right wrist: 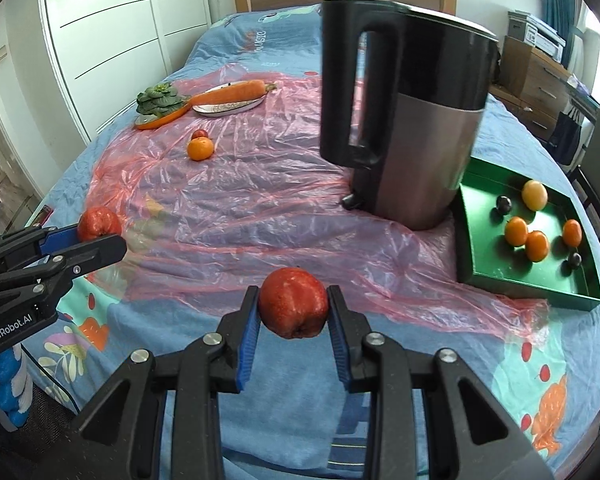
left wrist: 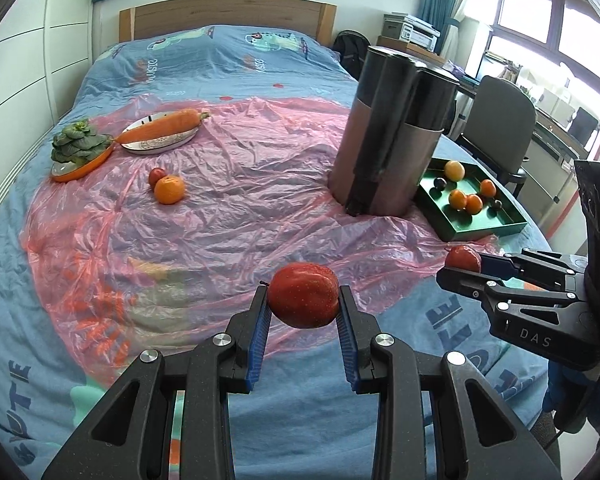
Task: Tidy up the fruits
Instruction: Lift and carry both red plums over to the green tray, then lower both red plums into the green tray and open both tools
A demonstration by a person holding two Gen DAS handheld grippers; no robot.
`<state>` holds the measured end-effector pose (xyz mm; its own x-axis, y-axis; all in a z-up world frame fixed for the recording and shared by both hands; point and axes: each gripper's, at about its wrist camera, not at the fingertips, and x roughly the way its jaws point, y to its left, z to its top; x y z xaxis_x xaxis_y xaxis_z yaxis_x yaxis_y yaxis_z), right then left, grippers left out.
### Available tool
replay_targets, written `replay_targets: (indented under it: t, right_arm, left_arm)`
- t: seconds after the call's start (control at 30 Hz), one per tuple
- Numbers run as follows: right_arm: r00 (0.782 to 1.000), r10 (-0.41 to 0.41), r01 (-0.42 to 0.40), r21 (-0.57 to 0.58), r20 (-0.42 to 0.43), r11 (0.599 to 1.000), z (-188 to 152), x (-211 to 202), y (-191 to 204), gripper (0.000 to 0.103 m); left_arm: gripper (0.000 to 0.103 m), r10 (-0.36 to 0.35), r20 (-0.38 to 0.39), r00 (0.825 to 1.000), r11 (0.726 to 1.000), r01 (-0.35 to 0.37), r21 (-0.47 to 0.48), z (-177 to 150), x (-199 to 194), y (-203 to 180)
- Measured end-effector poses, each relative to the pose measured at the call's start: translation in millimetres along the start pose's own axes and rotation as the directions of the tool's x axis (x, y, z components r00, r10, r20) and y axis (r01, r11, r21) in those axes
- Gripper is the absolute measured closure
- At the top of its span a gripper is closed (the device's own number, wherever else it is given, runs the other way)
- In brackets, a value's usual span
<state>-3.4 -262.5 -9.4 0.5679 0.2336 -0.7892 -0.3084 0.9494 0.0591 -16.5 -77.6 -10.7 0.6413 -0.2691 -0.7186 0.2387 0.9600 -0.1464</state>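
My left gripper [left wrist: 303, 300] is shut on a red apple [left wrist: 303, 294] and holds it above the near edge of the bed. My right gripper [right wrist: 293, 304] is shut on a second red apple [right wrist: 293, 307]; it shows at the right of the left wrist view [left wrist: 462, 264]. A green tray [right wrist: 516, 276] at the right holds several oranges [right wrist: 537, 245] and dark plums [right wrist: 503, 204]. A loose orange [left wrist: 169, 189] with a small red fruit [left wrist: 156, 176] behind it lies on the pink plastic sheet [left wrist: 236, 184] at the left.
A tall steel and black kettle [right wrist: 412, 120] stands just left of the tray. At the far left, a white plate with a carrot [left wrist: 160, 128] and an orange dish with leafy greens [left wrist: 78, 146]. A chair [left wrist: 500, 120] stands beside the bed.
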Motion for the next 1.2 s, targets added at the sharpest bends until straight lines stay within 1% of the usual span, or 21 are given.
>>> replay_targets:
  t: [0.23,0.6,0.87,1.2]
  right_arm:
    - [0.998,-0.052,0.05,0.078,0.028,0.996,-7.4,-18.1,-56.5,0.057]
    - [0.99,-0.12,0.106,0.173,0.072,0.979,-8.3,-37.5,-137.3,0.057]
    - [0.982,-0.162,0.135,0.233,0.099,0.963,-4.2,-37.9,-189.4,0.057]
    - [0.968,-0.224,0.185,0.288,0.109,0.94,-1.3,-29.5,-248.0,0.057]
  left_arm:
    - [0.075,-0.046,-0.033,0.998,0.996,0.048,0.073,12.0,15.1,-49.6]
    - [0.075,-0.099,-0.046,0.994,0.978,0.105,0.178,43.8,32.0,-122.7]
    - [0.075,-0.143,-0.034,0.989,0.958,0.147,0.245,74.2,47.4,-172.7]
    - [0.075,-0.172,-0.041,0.984,0.941,0.176,0.289,106.1,81.6,-215.7]
